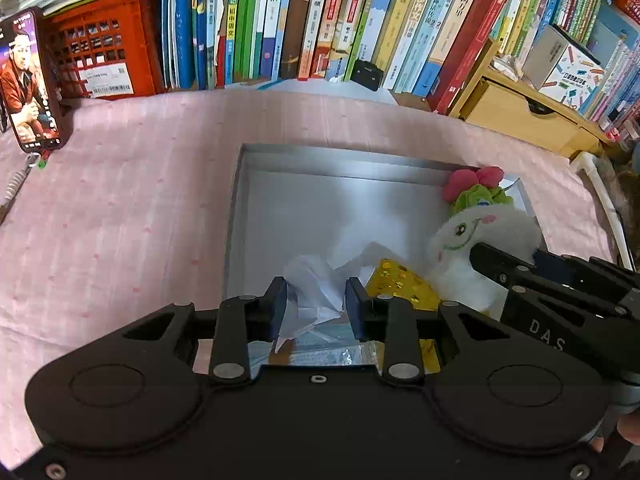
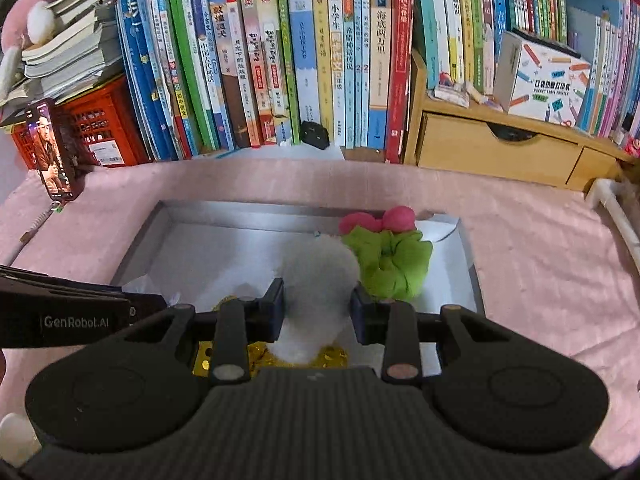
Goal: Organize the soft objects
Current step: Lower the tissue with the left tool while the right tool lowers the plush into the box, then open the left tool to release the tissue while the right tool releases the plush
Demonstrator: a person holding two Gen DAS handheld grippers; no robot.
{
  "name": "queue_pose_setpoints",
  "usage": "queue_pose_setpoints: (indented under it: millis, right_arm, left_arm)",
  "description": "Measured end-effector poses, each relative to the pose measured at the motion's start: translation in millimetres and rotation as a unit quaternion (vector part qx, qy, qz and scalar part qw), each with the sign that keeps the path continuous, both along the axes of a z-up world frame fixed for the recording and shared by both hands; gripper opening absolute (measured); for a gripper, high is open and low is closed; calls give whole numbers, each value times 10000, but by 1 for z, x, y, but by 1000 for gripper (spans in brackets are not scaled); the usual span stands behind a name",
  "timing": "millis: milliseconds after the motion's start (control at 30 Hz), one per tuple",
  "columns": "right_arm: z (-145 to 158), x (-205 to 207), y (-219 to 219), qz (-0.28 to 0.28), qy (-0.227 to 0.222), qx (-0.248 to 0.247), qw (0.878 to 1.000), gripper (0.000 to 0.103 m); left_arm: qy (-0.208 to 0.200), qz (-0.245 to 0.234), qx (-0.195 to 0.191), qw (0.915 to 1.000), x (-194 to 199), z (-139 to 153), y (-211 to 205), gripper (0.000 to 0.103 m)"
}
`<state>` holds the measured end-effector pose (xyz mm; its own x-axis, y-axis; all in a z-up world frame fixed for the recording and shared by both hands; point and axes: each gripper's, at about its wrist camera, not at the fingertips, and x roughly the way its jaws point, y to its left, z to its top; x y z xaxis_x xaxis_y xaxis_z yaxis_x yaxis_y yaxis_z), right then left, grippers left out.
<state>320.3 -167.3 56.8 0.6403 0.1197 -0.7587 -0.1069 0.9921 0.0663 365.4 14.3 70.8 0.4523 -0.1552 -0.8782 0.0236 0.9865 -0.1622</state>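
Note:
A shallow grey box (image 1: 240, 216) (image 2: 140, 236) lies on the pink cloth. Inside it are a white plush toy (image 1: 468, 240) (image 2: 320, 272) with a smiling face, a green scrunchie (image 1: 478, 196) (image 2: 390, 264), a pink bow (image 1: 476, 180) (image 2: 378, 220), a gold sequin piece (image 1: 402, 284) (image 2: 334, 356) and crumpled white tissue (image 1: 316, 292). My left gripper (image 1: 316, 304) has its jaws around the tissue at the box's near edge. My right gripper (image 2: 318, 308) has its jaws on both sides of the white plush; it also shows in the left wrist view (image 1: 504, 264).
A row of upright books (image 1: 320, 20) (image 2: 280, 60) lines the back. A red crate (image 1: 100, 56) (image 2: 100, 128) and a lit phone (image 1: 28, 80) (image 2: 50, 152) stand at the back left. A wooden drawer unit (image 1: 520, 116) (image 2: 500, 148) stands at the back right.

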Motion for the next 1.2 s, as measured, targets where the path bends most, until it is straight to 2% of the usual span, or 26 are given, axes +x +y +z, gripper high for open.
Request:
queue_pose_setpoints:
  millis: [400,833,967,1200]
  right_arm:
    - [-8,3,-6,-92,456,8,9989,38]
    - [-4,2,-11,-126,861,-179,9960,38]
    - [0,0,-12,-29,968,-387,9945,38]
    - [-3,-1,-17,-46,1167,-359,9925,37]
  left_arm:
    - [347,-142,-20,9993,5,-15,-10,31]
    - [464,-236,50,9986,1,-18,-13,31]
    - [439,-260,53,9987,-1,-17,-13,35]
    - [432,-294,41,9986,-3,-16,-14,43]
